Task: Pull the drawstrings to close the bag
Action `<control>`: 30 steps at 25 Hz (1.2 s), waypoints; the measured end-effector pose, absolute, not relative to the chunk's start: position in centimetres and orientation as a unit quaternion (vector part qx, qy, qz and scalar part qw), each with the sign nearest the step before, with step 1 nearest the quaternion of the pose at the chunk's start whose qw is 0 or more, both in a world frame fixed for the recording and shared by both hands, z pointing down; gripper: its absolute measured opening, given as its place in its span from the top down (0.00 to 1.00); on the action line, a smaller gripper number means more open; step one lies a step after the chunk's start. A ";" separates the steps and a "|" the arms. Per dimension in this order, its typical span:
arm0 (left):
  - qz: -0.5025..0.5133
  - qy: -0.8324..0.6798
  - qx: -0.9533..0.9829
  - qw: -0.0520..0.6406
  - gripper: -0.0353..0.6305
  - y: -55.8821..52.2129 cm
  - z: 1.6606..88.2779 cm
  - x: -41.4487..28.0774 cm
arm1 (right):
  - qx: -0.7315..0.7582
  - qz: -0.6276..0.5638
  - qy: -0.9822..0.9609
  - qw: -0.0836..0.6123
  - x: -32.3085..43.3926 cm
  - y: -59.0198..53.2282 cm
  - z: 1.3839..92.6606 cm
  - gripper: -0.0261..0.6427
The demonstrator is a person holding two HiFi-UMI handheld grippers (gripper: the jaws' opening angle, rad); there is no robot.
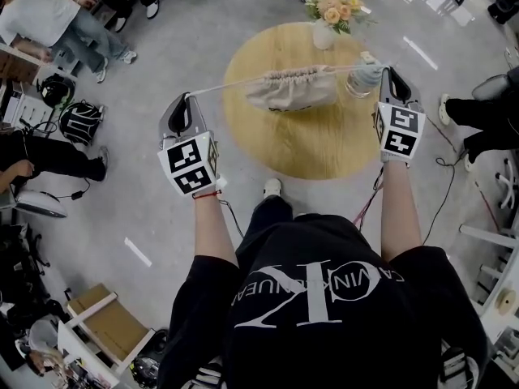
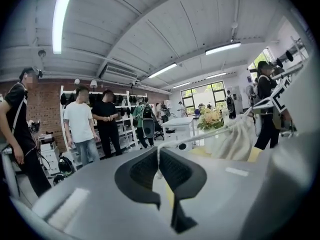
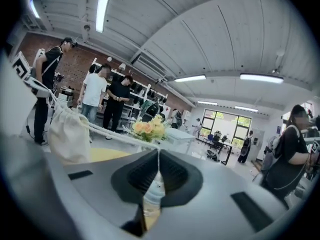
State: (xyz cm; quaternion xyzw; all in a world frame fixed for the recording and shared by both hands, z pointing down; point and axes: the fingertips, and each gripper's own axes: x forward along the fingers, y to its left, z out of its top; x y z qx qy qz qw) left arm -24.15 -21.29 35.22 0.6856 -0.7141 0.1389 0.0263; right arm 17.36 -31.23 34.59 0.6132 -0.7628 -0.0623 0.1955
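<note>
Beige cloth drawstring bag (image 1: 292,89): grey left gripper (image 2: 159,160) and grey right gripper (image 3: 158,159) flank it, each pinching white cord (image 1: 235,83). I pull evenly outward.

The bag (image 1: 292,87) is soft, pale, matt cloth, wrinkled where it gathers; its drawstrings (image 1: 231,84) are white woven cord. The round desk (image 1: 316,148) is light wood, smooth and matt. The left gripper (image 2: 159,166) and right gripper (image 3: 158,164) have grey matt plastic shells and black ribbed jaws. The floor (image 1: 162,217) is smooth grey with a dull sheen

Bottle (image 1: 361,78) half hidden behind R gripper (image 1: 390,72), label unreadable
</note>
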 end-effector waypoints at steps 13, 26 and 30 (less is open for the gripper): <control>0.100 -0.717 0.690 -0.030 0.92 -22.7 29.1 -23.2 | 0.583 -0.091 -0.794 0.147 12.8 -31.3 30.4 0.93; 0.057 -0.717 0.691 -0.074 0.92 -22.7 24.1 -22.6 | 0.553 -0.138 -0.814 0.111 9.2 -30.5 25.8 0.93; 0.048 -0.716 0.690 -0.093 0.92 -22.3 22.9 -22.1 | 0.546 -0.160 -0.815 0.107 8.3 -30.0 24.7 0.93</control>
